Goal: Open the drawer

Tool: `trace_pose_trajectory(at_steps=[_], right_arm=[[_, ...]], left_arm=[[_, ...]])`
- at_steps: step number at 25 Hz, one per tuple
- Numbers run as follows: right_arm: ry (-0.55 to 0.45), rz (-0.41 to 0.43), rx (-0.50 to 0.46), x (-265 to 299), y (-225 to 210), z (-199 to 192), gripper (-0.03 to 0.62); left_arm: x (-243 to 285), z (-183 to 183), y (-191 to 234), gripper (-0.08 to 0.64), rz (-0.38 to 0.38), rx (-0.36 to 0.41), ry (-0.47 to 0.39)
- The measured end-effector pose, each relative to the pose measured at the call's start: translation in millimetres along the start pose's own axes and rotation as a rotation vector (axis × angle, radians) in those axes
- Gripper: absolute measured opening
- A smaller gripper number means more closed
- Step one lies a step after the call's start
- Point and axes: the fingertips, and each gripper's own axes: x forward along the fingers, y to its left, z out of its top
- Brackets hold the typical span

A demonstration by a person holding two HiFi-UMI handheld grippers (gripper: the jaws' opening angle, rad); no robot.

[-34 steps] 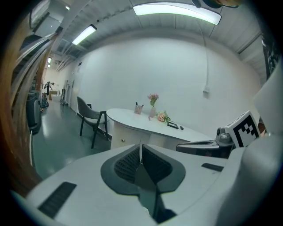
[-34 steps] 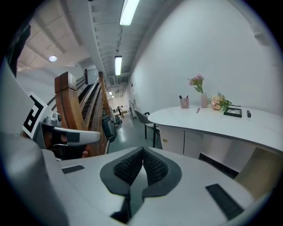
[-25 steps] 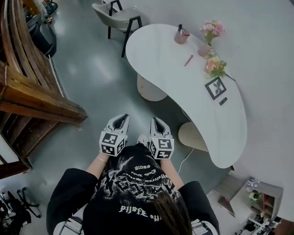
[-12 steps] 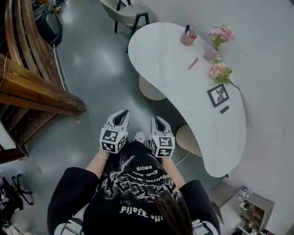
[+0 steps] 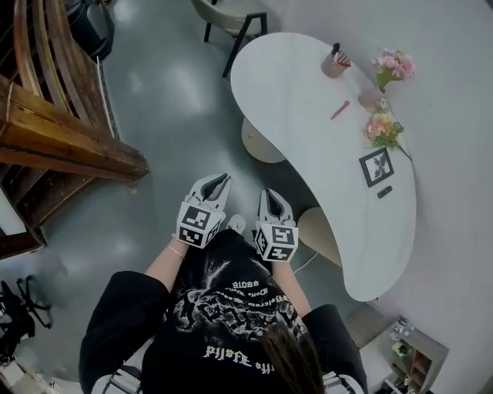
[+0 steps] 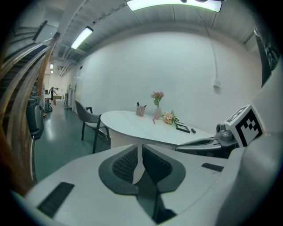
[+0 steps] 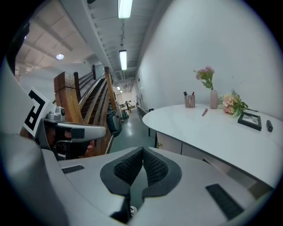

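Note:
I stand on the grey floor a step from a white curved desk point(image 5: 308, 100). Pale drawer fronts point(image 7: 174, 145) with a small knob show under its top in the right gripper view, beyond my jaws. My left gripper point(image 5: 218, 181) and right gripper point(image 5: 269, 196) are held side by side in front of my body, both pointing toward the desk and apart from it. The left gripper point(image 6: 141, 152) is shut with its pads together and nothing between them. The right gripper point(image 7: 142, 159) is likewise shut and empty.
On the desk are a pen cup point(image 5: 335, 63), a vase of pink flowers point(image 5: 393, 69), a second bouquet point(image 5: 381, 127), a pink pen point(image 5: 340, 110) and a picture frame point(image 5: 377, 167). A grey chair point(image 5: 231, 11) stands at its far end. A wooden staircase point(image 5: 54, 138) fills the left.
I have stepped forward: both grippers went with me, still shut and side by side. The desk has slid toward the right of the head view.

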Motion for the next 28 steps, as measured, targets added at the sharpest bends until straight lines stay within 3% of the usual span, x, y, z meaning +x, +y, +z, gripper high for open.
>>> trace_pose_trajectory(at_steps=[10, 19, 28], right_arm=[[0.016, -0.028, 0.04, 22.0, -3.5, -6.0, 0.026], [0.031, -0.036, 0.051, 55.5, -12.8, -23.3, 0.026], [0.007, -0.035, 0.035, 101.7, -20.8, -33.3, 0.026]], left_arm=[[23.9, -9.7, 26.9, 0.031, 0.001, -0.001, 0.011], [77.3, -18.9, 47.7, 0.031, -0.015, 0.037, -0.011], [114.4, -41.4, 70.1, 0.038, -0.037, 0.021, -0.027]])
